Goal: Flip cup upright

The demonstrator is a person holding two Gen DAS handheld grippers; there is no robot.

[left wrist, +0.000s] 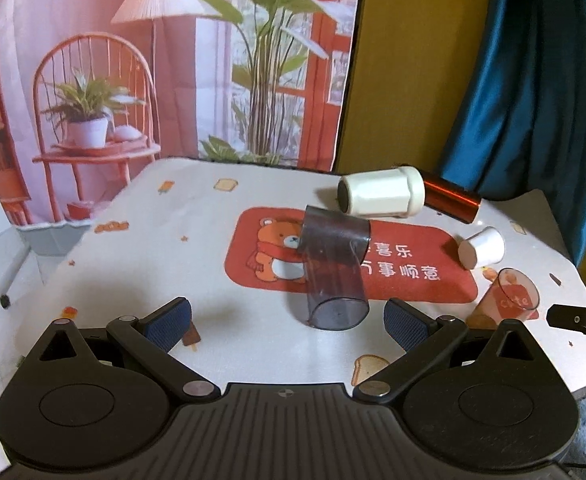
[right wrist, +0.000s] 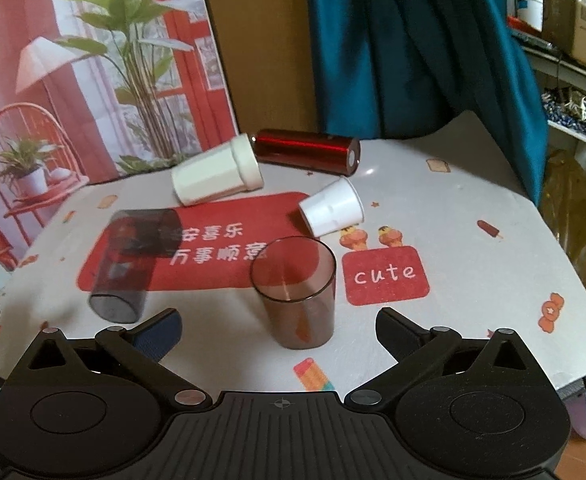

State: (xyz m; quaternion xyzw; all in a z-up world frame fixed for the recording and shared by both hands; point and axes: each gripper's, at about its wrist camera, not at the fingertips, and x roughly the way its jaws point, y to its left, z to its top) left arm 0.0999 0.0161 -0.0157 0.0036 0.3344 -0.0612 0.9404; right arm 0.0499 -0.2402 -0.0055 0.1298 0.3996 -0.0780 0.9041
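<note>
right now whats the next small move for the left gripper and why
Probably ease the left gripper forward so its open fingers straddle the grey cup. That cup looks blurred and tilted, its round end low near the table, not standing, and it sits just ahead of the gripper, nearer one finger. The brown cup by the right gripper already stands upright, so the grey one seems to need turning.
</note>
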